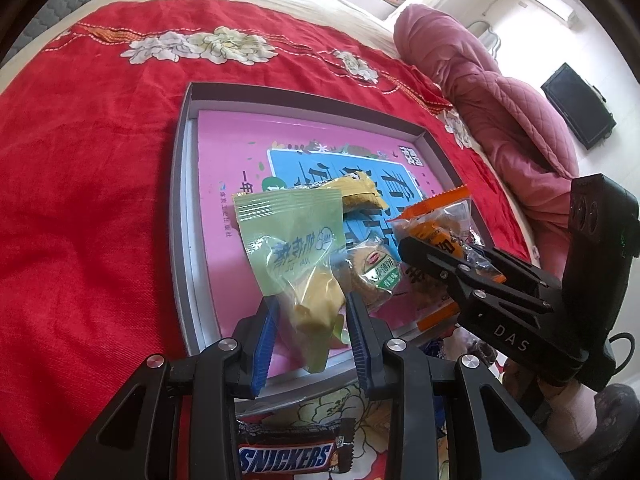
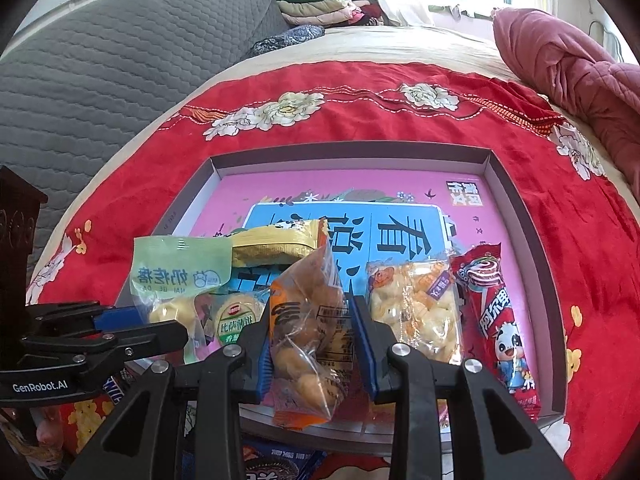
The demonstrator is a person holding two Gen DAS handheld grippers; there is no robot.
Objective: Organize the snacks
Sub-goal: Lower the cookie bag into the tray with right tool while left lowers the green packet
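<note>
Red floral bedspread (image 2: 360,92) under grey tray (image 2: 516,200); left tool (image 1: 310,336) clamps green packet (image 1: 296,240), right tool (image 2: 316,348) orange packet (image 2: 308,320).

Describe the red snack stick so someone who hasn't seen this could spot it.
Find the shallow grey tray with the pink printed floor on the red bedspread. Along its right side lies the red stick, beside a clear bag of pale puffs. It is the only long, narrow red wrapper, with a cartoon cow on it.
</note>
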